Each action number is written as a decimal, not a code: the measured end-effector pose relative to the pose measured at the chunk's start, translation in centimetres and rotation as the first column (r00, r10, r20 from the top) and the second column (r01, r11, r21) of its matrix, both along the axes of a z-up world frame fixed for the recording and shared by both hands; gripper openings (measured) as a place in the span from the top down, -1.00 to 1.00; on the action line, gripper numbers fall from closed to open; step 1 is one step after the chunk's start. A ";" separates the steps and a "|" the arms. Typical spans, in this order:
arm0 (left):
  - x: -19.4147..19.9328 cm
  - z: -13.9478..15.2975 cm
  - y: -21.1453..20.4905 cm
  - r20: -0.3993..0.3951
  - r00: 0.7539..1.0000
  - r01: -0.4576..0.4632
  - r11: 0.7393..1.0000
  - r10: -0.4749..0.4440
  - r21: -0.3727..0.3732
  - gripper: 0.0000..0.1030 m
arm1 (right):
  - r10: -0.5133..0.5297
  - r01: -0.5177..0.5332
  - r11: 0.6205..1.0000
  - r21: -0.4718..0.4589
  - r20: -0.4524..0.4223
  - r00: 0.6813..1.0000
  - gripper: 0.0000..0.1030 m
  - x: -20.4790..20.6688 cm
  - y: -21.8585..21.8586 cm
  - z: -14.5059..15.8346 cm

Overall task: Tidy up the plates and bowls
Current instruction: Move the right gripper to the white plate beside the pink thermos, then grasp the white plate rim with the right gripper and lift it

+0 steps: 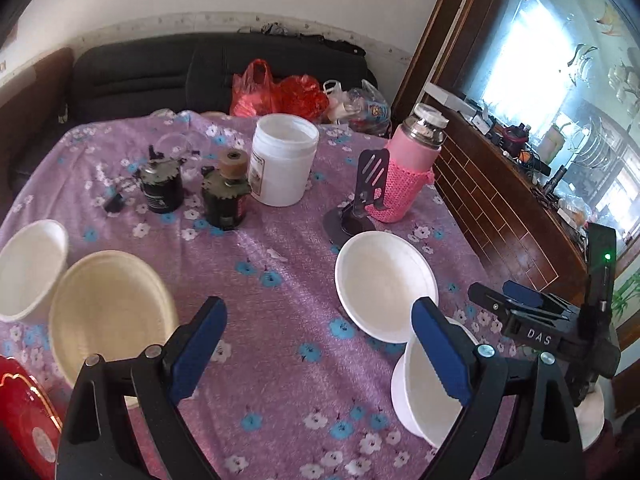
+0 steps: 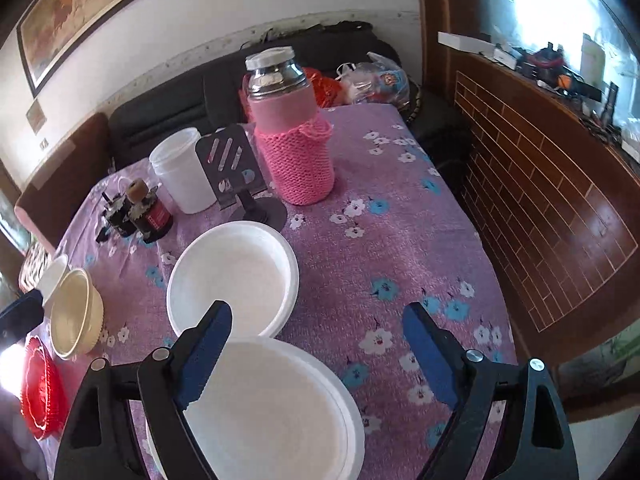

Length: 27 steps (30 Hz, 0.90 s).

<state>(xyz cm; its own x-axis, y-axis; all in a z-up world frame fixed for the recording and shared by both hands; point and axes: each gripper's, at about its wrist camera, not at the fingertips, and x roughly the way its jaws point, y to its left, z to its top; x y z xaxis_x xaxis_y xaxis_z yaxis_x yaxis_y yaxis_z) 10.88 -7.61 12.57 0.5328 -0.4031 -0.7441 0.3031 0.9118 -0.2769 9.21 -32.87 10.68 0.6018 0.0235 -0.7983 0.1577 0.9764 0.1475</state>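
The white bowl (image 2: 276, 412) lies nearest, directly under the right gripper (image 2: 320, 354), whose blue-padded jaws stand spread wide and grasp nothing; its left finger (image 2: 204, 356) overlaps the bowl's rim in this view, but contact cannot be told. The left gripper (image 1: 320, 348) is likewise released, jaws apart over the purple flowered tablecloth (image 1: 280, 280). Just beyond the bowl sits a white plate (image 2: 234, 278), its near edge touching or overlapping the bowl's rim. At the table's left edge a cream bowl (image 1: 104, 312) stands beside a second white bowl (image 1: 30, 268), with a red dish (image 1: 24, 416) near them. Farther back stand the pink knit-sleeved flask (image 2: 294, 136), the white tub (image 1: 282, 158), a dark phone stand (image 1: 366, 196) and two small dark bottles (image 1: 224, 196).
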 end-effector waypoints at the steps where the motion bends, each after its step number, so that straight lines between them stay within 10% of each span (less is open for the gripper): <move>1: 1.2 -0.9 -0.5 -0.037 0.999 0.005 1.000 -0.005 -0.007 -0.81 | 0.022 -0.022 1.000 -0.012 -0.019 1.000 -0.66 0.9 0.2 -0.3; 8: 5.8 -6.8 -3.6 -0.191 0.981 0.019 1.000 -0.022 -0.018 -0.59 | 0.082 -0.080 0.997 0.022 -0.128 0.988 -0.40 5.4 -0.1 -2.6; 23: 7.9 -11.3 -7.1 -0.265 0.963 0.044 0.999 -0.045 -0.012 -0.30 | 0.184 -0.168 0.982 0.082 -0.259 0.948 0.40 9.3 0.8 -6.8; 27: 7.8 -10.8 -7.3 -0.248 0.967 0.066 0.998 -0.063 0.003 0.43 | 0.182 -0.168 0.983 0.077 -0.247 0.952 0.76 9.3 1.2 -6.5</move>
